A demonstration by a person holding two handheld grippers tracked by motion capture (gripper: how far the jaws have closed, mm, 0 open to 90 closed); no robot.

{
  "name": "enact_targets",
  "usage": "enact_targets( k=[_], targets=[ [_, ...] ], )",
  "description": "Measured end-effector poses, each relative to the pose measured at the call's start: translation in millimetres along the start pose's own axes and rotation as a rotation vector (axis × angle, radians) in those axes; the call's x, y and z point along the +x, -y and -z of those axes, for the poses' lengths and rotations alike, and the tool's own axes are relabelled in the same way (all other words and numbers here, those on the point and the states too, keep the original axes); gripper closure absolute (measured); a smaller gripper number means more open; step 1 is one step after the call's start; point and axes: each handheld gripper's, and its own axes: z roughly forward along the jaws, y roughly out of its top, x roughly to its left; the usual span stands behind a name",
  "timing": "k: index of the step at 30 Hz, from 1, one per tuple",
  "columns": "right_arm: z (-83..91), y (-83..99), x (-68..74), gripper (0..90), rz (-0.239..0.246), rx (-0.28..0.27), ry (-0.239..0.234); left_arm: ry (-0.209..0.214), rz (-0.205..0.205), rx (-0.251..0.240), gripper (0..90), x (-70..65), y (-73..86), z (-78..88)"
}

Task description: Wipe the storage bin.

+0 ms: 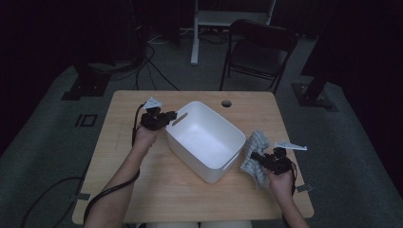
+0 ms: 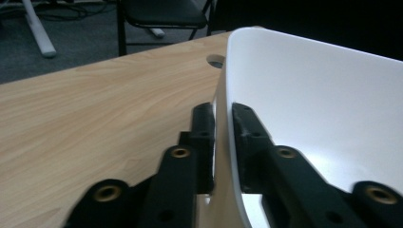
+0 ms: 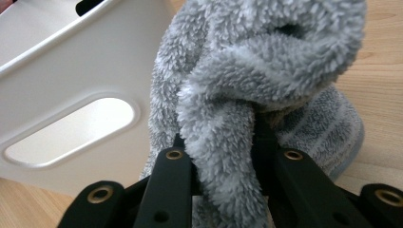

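Note:
A white plastic bin [image 1: 204, 137] with slot handles stands askew in the middle of the wooden table. My left gripper [image 1: 167, 117] is shut on the bin's left rim [image 2: 223, 142], one jaw outside the wall and one inside. A fluffy grey cloth [image 1: 254, 154] lies bunched against the bin's right end. My right gripper [image 1: 256, 156] is shut on a fold of that grey cloth [image 3: 228, 142], close to the bin's handle slot [image 3: 71, 130]. The bin's inside [image 2: 328, 109] looks bare.
The wooden table [image 1: 142, 190] has a round cable hole [image 1: 226, 103] near its far edge. A dark folding chair [image 1: 259, 50] and a white stand [image 1: 228, 19] are on the floor beyond. Cables trail off the table's left front corner.

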Motion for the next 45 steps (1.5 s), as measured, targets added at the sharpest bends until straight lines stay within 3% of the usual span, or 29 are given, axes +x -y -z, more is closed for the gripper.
enact_targets(
  k=[7,20,23,25,30,33,38,45],
  targets=[
    [-0.2,-0.6,1.9,75.9,0.002,-0.001,-0.003,-0.059,0.002,-0.004,86.7,-7.6,6.3,9.8],
    [-4.3,-1.6,5.7,76.0,0.005,0.006,-0.017,-0.165,0.084,-0.035,86.3,-12.1,29.8,47.3],
    [-5.6,-2.1,7.8,76.0,0.01,0.008,-0.021,-0.187,0.09,-0.036,85.6,-14.4,35.8,57.4],
    [-6.2,-2.5,8.8,76.0,0.014,0.009,-0.022,-0.201,0.071,-0.039,85.1,-18.1,40.7,63.8],
    [-7.5,-3.7,11.1,75.9,0.019,0.008,-0.026,-0.201,0.081,-0.052,82.3,-24.9,53.0,78.2],
    [-8.5,-4.4,12.6,75.9,0.023,0.009,-0.028,-0.231,0.059,-0.047,82.1,-31.0,56.4,84.4],
    [-9.5,-5.4,14.5,75.9,0.025,0.01,-0.034,-0.264,0.065,-0.049,82.2,-38.6,61.3,90.7],
    [1.0,-16.9,26.0,76.0,0.044,-0.026,-0.066,-0.278,0.104,-0.08,82.2,-41.7,66.2,93.6]
  ],
)
